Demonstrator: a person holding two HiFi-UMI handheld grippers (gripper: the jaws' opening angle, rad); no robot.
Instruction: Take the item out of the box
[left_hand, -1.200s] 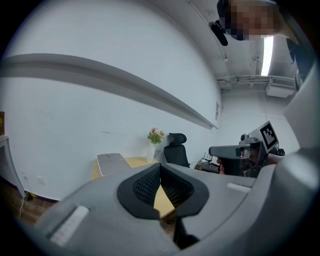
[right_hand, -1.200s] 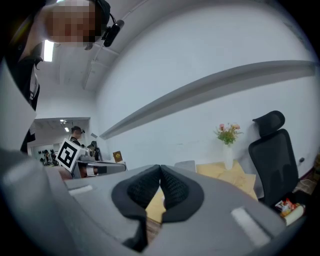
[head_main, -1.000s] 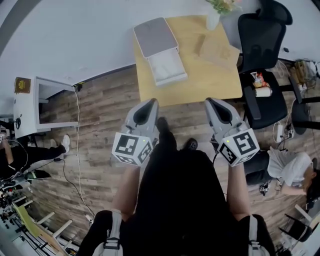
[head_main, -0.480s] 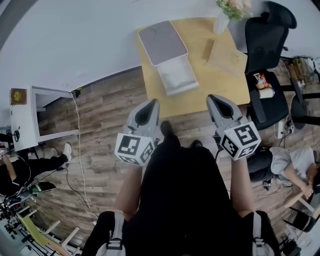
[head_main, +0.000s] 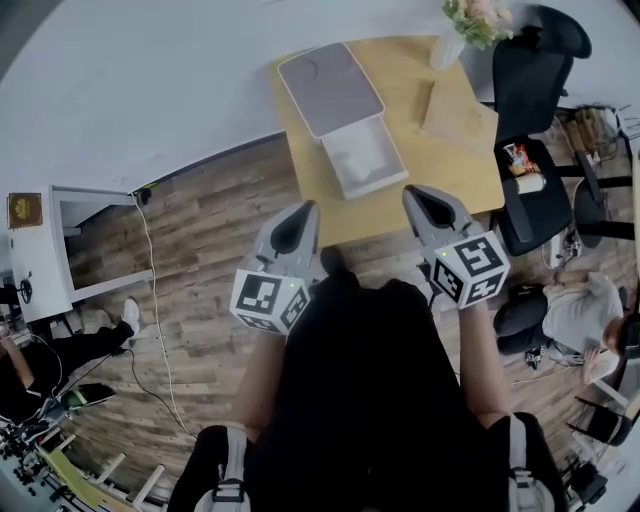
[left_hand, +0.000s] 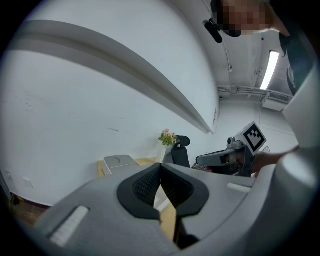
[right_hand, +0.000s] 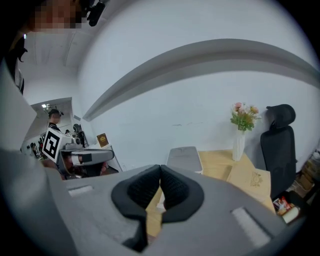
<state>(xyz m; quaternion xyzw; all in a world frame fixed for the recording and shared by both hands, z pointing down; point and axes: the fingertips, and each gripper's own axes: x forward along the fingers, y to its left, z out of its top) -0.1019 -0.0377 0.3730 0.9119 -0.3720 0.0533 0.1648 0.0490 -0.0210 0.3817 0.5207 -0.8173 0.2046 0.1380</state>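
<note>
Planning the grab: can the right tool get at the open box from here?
Probably yes: only bare tabletop lies between the right tool and the box. Its jaws are shut, so they must open first.

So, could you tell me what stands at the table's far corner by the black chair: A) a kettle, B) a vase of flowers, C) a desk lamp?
B: a white vase of flowers stands on the wooden table, next to the black chair.

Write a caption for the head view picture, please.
Both shut and empty, the left gripper and right gripper point at the grey-and-white box on the wooden table.
</note>
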